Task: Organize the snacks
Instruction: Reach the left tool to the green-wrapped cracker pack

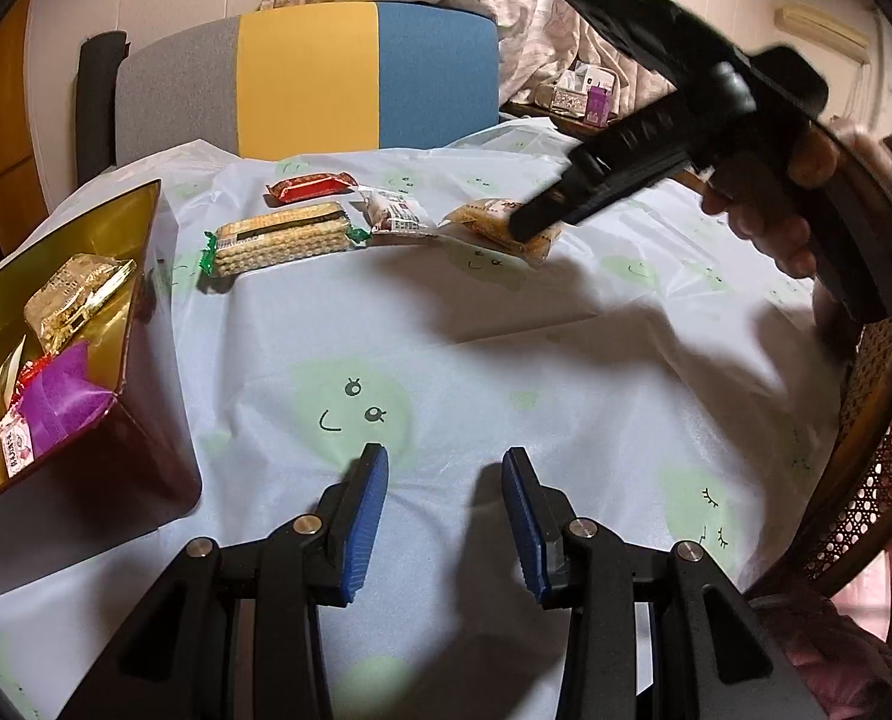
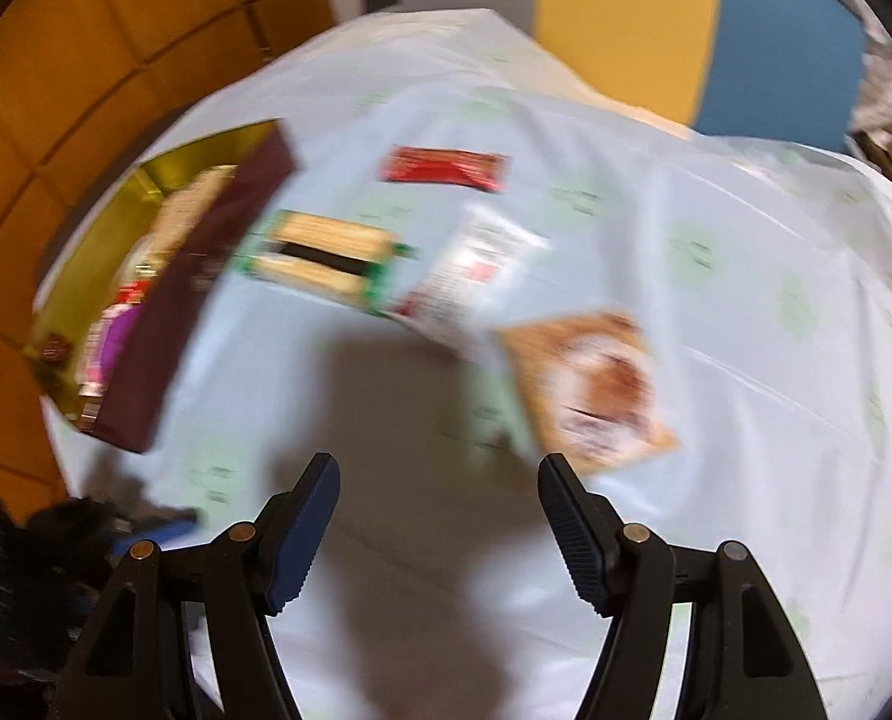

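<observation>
Four snacks lie loose on the counter [image 1: 446, 324], which is draped in a thin, wrinkled plastic sheet: a red wrapper [image 1: 311, 186], a green-ended cracker pack [image 1: 281, 240], a white packet [image 1: 395, 213] and a tan packet [image 1: 497, 225], all in a loose row and close together. The gold-lined box [image 1: 56, 324] at the left already holds several snacks. The right gripper [image 2: 440, 516] hangs over the tan packet with its fingers wide and empty, and its own view is smeared by motion, so its aim is hard to judge. The likeliest slip, as I read it, is a fingertip coming down on the sheet and bunching it, which would drag the neighbouring packets. The white packet lies just beside the tan one, so a wide grip might catch both or flick one away. The slick, flat wrapper may also slide out of a shallow pinch. The left gripper [image 1: 446, 504] waits low over bare sheet, fingers apart and holding nothing, well clear of the box.
</observation>
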`<state>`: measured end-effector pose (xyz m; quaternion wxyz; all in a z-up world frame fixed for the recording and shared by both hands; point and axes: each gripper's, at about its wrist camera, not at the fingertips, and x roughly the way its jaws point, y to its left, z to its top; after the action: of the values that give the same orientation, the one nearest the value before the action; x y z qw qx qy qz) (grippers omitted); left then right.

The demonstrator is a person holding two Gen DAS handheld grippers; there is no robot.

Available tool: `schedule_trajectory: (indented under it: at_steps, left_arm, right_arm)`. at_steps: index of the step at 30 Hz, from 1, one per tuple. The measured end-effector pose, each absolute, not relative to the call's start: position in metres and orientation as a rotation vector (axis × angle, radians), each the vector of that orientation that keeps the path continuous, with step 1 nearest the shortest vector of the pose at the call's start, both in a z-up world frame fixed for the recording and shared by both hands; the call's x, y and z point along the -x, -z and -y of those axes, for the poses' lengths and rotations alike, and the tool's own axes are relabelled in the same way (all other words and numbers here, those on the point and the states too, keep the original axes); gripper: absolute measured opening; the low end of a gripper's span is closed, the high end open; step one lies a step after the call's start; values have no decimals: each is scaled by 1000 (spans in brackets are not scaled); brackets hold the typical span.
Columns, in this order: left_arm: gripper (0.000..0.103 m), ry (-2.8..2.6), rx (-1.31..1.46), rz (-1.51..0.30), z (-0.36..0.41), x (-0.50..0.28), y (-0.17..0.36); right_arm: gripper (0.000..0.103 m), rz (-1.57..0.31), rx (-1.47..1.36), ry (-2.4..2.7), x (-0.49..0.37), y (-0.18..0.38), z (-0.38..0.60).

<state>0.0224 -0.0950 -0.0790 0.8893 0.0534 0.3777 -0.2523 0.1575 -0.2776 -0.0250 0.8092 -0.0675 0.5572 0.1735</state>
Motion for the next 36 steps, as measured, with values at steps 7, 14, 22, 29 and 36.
schedule_trajectory:
  at_steps: [7,14,22,29,36]
  left_arm:
    - [43,491,-169,-839,106,-26,73]
    - [43,488,-203,-887,106,-43,41]
    - [59,521,-378,-845,108,-87,-17]
    - [62,580,-660,-958,124,-158,-5]
    - [62,611,-898,-1026,144,-198,35]
  right_arm:
    - [70,-1220,157,-221,-163,42,312]
    - [70,-1278,255,-234,-164,58,301]
    - [70,-1281,284,-238,-163,59,301]
    - [70,-1277,299,-224,-160,59,300]
    - [70,-1267,292,-218,-164,54,300]
